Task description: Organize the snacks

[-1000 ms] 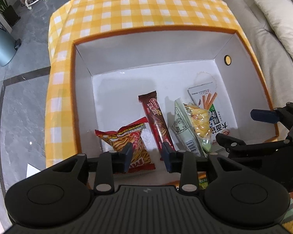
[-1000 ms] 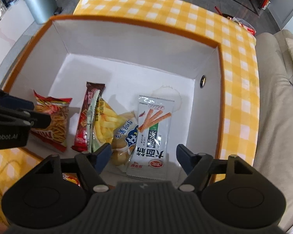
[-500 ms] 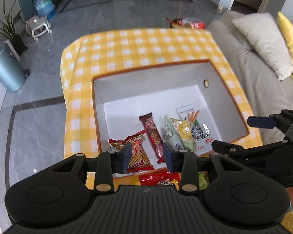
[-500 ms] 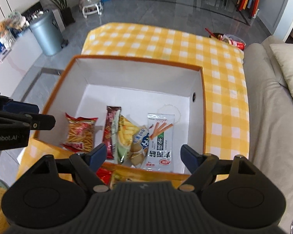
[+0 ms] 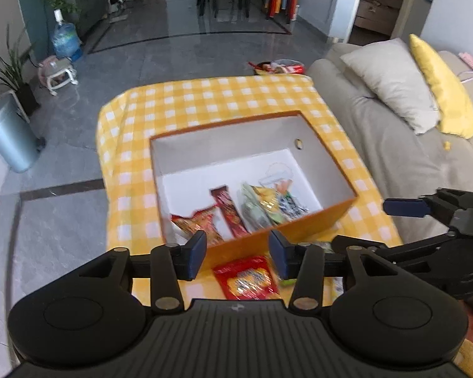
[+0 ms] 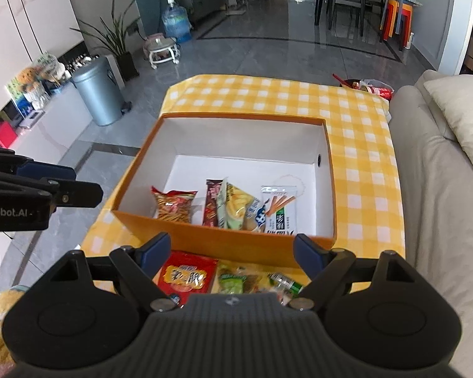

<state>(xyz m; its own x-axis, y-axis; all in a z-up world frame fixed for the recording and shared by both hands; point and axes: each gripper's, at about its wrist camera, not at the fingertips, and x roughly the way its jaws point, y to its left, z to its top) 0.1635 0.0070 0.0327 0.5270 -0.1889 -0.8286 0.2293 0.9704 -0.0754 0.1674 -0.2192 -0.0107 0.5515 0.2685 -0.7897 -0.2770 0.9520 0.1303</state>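
An orange cardboard box with white inside walls (image 6: 236,245) is seen on the worktop covered by a yellow and white checked cloth (image 6: 362,145). Four snacks are lined up along its near side: a red crinkly bag of stick snacks (image 6: 174,205), a long brown bar wrapper (image 6: 210,203), a pale green and yellow chip bag (image 6: 235,205), and a white packet with orange sticks printed on it (image 6: 279,209). More snacks are left outside, just in front of the box: a shiny red packet (image 6: 186,275) and a green packet (image 6: 233,282) beside it. The left gripper (image 5: 237,253) is held above the red packet with its jaws partly open and nothing in them. The right gripper (image 6: 232,253) is held with its jaws wide open, and nothing is gripped there either. The thin, slippery packets could be pinched only at an edge and dropped. The tall near wall could be bumped when a packet is lifted over, and the tidy row could be knocked.
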